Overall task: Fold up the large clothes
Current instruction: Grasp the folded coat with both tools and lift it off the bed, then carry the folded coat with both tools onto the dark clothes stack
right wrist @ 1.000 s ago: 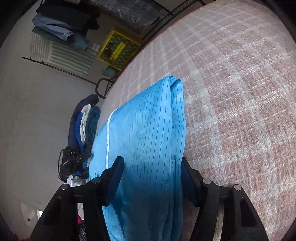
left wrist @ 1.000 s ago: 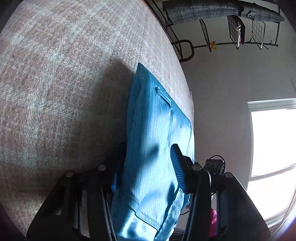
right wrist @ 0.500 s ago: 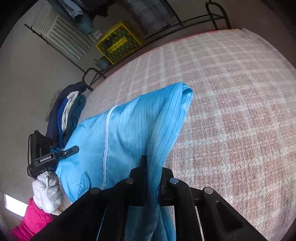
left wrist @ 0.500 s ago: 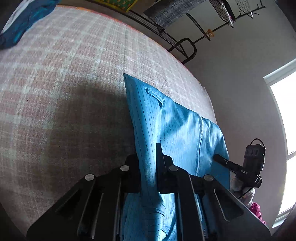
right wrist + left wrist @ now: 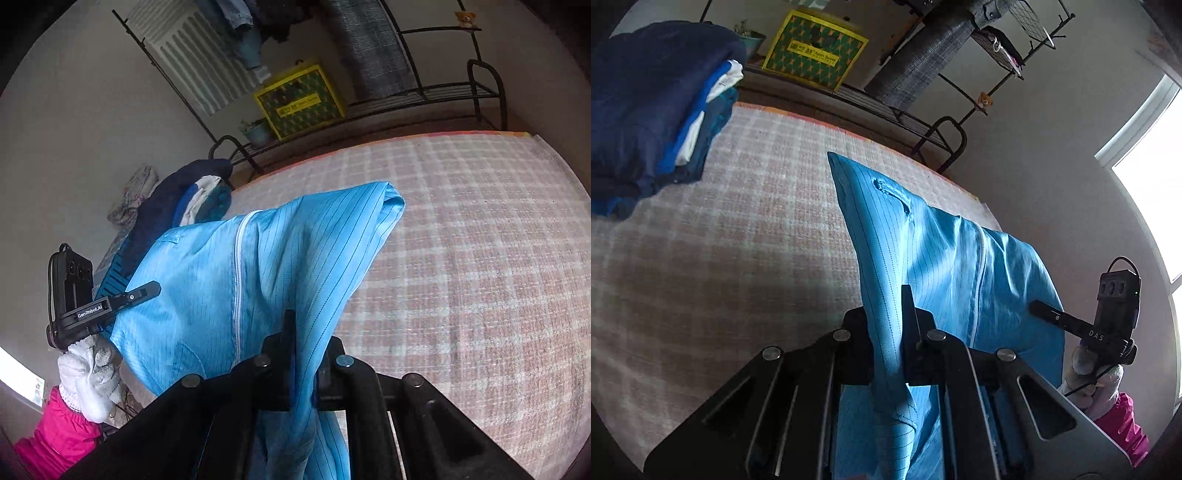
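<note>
Sharp, fisheye-warped; blown-out window [image 5: 1156, 206] glare, dark corners.

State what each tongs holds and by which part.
Both hold the light blue striped garment. The left tongs pinch a folded side edge near one end; the right tongs pinch the opposite folded side edge.

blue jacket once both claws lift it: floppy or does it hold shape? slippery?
Probably floppy: the blue jacket sags between the left claw and right claw and drapes below each pinch. Likely light, since thin folds hang freely. Its faint sheen suggests it may slip, though both pinches look secure.
</note>
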`<state>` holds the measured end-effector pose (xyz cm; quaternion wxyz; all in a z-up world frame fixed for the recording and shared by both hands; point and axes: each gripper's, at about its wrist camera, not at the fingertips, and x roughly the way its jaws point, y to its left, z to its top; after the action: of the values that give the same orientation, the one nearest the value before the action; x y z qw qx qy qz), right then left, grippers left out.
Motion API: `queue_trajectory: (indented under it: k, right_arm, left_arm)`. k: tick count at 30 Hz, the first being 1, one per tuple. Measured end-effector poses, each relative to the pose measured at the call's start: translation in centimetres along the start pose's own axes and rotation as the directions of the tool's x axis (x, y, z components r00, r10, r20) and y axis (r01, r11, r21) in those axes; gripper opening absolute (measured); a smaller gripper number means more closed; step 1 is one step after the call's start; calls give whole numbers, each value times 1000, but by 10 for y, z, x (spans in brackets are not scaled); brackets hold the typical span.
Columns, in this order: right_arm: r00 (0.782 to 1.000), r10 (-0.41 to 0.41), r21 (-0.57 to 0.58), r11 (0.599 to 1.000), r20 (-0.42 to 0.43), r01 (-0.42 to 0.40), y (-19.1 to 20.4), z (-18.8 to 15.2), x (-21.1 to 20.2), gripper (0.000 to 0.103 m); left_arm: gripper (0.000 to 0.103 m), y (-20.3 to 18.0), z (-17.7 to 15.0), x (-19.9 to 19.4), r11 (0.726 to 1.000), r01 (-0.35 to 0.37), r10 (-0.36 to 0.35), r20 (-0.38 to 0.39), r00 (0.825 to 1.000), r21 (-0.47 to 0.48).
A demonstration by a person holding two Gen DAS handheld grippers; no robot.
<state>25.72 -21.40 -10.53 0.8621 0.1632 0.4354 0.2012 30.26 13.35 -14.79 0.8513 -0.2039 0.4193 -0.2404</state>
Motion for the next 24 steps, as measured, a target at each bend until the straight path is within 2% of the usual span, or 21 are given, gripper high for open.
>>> queue_trajectory:
  k: [6, 11, 18, 24]
  right_arm:
    - [998, 64, -84, 994, 3, -64, 83, 28, 22, 3]
    - [995, 96, -176, 980, -7, -96, 153, 54, 49, 3]
    - [992, 128, -272, 954, -7, -125, 244, 110, 104, 3]
    - [985, 172, -271, 949, 20, -160, 291, 175, 156, 3]
  left_arm:
    - [8, 48, 27, -79, 999, -45, 46, 81, 996, -20]
    - [8, 86, 62, -141, 995, -98, 101, 163, 981, -26]
    - [8, 144, 131, -204, 983, -179, 185, 271, 945, -49]
    - [8, 182, 211, -230, 964, -263, 258, 348, 901, -33]
